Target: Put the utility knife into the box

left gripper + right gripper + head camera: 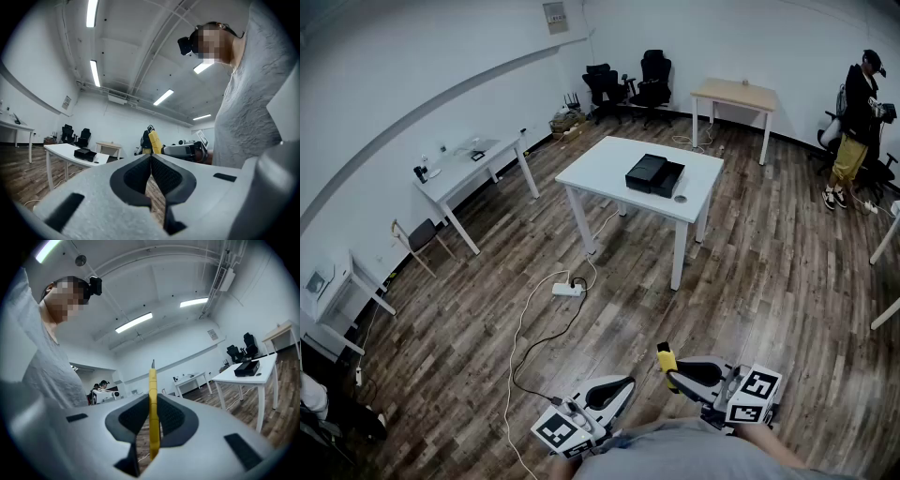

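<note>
A white table [600, 173] stands ahead of me. On it lie a black box [654, 174] and, just beside, a small round thing [680, 198].

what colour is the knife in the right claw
The knife is yellow, clearest in the right gripper view.

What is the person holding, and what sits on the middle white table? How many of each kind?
Grippers: 2, left gripper and right gripper
Knife: 1, yellow, held by the right gripper
Box: 1, black, in two parts
Small round thing: 1
Total: 5
</note>
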